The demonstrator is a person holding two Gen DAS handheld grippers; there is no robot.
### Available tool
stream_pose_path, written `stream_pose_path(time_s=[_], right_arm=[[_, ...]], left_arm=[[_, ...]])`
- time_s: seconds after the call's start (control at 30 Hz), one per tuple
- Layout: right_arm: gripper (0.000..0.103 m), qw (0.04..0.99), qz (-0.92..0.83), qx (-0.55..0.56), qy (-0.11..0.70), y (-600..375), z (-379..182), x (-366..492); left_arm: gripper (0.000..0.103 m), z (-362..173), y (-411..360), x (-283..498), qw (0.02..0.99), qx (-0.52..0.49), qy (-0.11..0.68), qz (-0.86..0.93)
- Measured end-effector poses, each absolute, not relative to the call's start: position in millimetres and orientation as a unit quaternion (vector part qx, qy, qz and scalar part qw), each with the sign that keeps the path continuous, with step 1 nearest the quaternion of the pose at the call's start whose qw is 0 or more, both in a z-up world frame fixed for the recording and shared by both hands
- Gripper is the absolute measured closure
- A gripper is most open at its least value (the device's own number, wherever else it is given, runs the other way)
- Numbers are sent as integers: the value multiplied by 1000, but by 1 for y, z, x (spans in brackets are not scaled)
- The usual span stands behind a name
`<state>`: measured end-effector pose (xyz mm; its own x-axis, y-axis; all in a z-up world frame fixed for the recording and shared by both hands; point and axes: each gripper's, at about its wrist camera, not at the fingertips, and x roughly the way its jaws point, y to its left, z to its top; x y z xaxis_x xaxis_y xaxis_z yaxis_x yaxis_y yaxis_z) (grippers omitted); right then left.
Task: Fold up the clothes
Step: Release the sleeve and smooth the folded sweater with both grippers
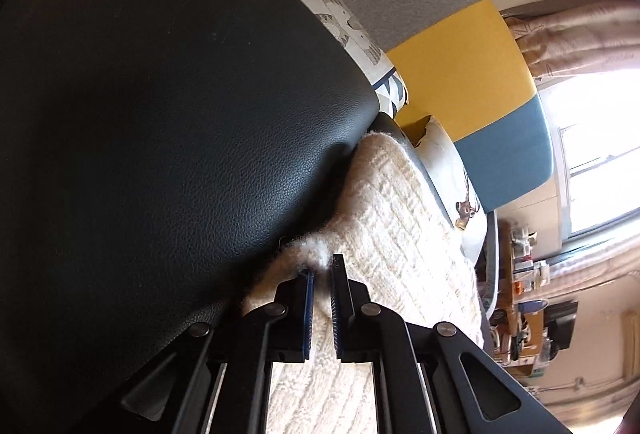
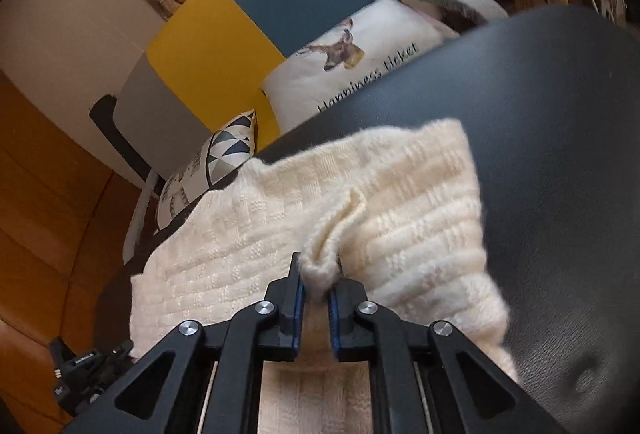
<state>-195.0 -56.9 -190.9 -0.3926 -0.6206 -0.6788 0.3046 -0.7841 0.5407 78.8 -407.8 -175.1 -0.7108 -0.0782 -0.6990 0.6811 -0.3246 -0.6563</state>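
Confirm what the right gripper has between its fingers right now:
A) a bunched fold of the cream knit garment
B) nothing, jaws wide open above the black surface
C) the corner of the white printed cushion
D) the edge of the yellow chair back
A: in the right wrist view the right gripper is shut on a pinched-up fold of the cream knit garment, which lies on the black leather surface.

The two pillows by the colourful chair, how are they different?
The deer pillow is mostly plain white with a deer picture and the words "Happiness ticket"; the triangle pillow has dark blue and grey triangles. The deer pillow looks bigger and leans against the chair's blue part, the triangle pillow by its grey and yellow parts. Both have white fabric.
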Motion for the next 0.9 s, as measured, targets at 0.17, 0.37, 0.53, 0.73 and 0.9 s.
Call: stream_pose_path(time_s=[0.17, 0.37, 0.53, 0.73, 0.9], right_arm=[[94, 258, -817, 503, -110, -61, -208, -198], [81, 276, -797, 504, -188, -41, -213, -202], [78, 239, -855, 441, -134, -28, -173, -192], [77, 328, -845, 421, -16, -91, -143, -180], [78, 336, -821, 457, 70, -143, -169, -180]], left_arm=[[95, -185, -411, 73, 245, 302, 529, -754], [88, -180, -418, 71, 216, 323, 528, -755], [78, -156, -420, 90, 205, 337, 493, -776], [77, -116, -431, 87, 179, 288, 471, -814], [77, -115, -445, 29, 137, 306, 471, -816]])
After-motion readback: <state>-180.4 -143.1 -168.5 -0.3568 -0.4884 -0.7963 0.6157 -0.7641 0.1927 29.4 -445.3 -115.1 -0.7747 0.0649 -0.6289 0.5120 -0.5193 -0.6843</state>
